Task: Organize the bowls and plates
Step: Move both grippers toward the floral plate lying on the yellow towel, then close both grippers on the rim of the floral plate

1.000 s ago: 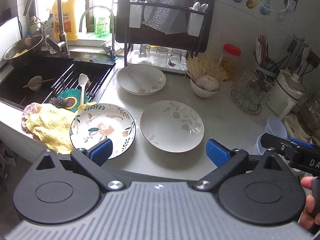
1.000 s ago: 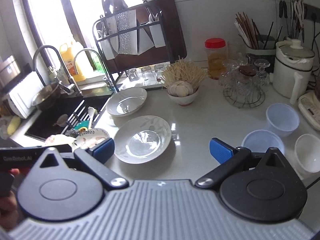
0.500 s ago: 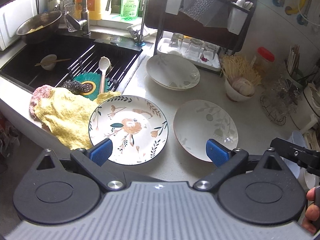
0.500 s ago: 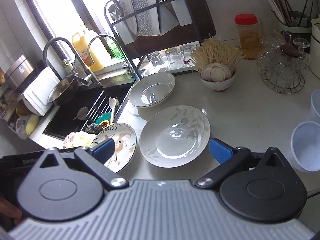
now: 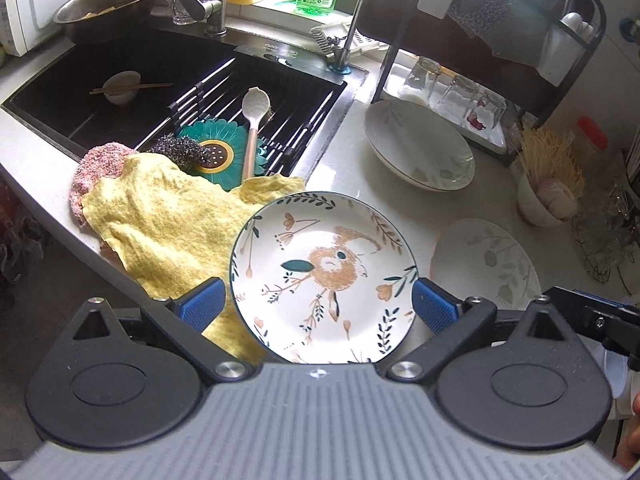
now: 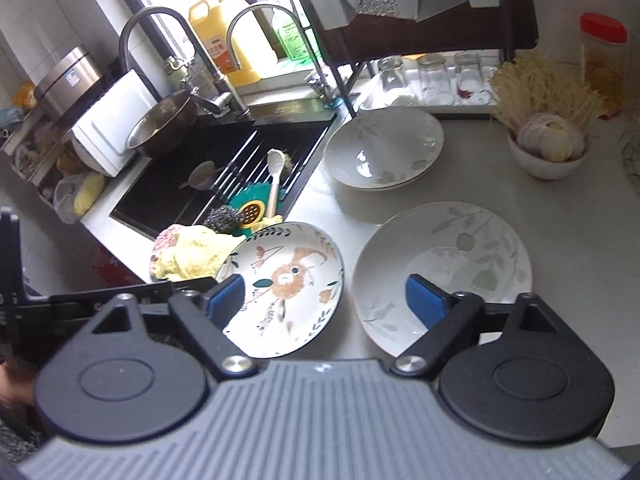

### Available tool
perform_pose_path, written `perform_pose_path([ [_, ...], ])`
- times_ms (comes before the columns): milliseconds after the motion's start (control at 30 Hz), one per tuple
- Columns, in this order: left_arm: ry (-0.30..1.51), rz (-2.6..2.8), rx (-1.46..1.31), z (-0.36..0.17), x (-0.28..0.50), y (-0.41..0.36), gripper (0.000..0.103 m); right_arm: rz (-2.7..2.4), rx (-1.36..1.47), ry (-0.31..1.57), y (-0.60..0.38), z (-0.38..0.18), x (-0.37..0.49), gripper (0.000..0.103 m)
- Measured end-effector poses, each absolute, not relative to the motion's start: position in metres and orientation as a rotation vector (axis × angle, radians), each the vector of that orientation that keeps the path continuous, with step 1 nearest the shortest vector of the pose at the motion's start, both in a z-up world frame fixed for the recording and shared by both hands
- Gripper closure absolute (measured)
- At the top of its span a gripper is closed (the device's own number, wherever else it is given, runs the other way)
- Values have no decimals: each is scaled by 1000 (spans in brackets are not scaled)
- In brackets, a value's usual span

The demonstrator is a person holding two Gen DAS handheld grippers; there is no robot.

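1. The painted plate (image 5: 324, 276) lies flat on the counter (image 5: 352, 184), its left rim on the yellow cloth (image 5: 168, 228).
2. Right of it sits a leaf-pattern plate (image 6: 444, 268); beyond it, stacked pale bowls (image 5: 420, 152).
3. The left gripper (image 5: 318, 306) straddles the painted plate, spread wide, holding nothing.
4. The right gripper (image 6: 324, 300) is closing, nothing gripped.

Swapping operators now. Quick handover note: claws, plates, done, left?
Left claw: open, nothing gripped, framing the painted plate beside the yellow cloth.
Right claw: empty, jaws closing, between the painted plate and the near leaf plate.
Far leaf plate sits by the sink; garlic bowl to its right.
Done: nothing stacked.
Left: gather all plates and bowls.
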State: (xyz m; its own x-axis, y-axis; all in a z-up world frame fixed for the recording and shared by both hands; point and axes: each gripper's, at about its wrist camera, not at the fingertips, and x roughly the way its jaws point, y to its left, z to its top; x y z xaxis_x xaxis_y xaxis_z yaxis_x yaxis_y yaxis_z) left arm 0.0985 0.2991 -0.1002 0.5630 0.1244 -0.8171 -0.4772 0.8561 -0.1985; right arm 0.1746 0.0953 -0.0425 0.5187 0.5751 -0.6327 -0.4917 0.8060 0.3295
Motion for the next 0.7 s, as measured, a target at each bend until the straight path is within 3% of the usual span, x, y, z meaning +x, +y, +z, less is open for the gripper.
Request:
perform_pose_path([
  [233, 962, 343, -415, -127, 121, 336, 3, 671, 124, 934, 134, -62, 191, 29],
  [300, 981, 336, -418, -136, 128, 344, 3, 667, 141, 994, 139, -70, 196, 42],
  [367, 1004, 321, -439, -146, 134, 352, 3, 666, 125, 1041, 147, -77, 201, 48],
  [700, 1046, 256, -528, -177, 155, 378, 7, 570, 174, 1195, 160, -116, 219, 50],
])
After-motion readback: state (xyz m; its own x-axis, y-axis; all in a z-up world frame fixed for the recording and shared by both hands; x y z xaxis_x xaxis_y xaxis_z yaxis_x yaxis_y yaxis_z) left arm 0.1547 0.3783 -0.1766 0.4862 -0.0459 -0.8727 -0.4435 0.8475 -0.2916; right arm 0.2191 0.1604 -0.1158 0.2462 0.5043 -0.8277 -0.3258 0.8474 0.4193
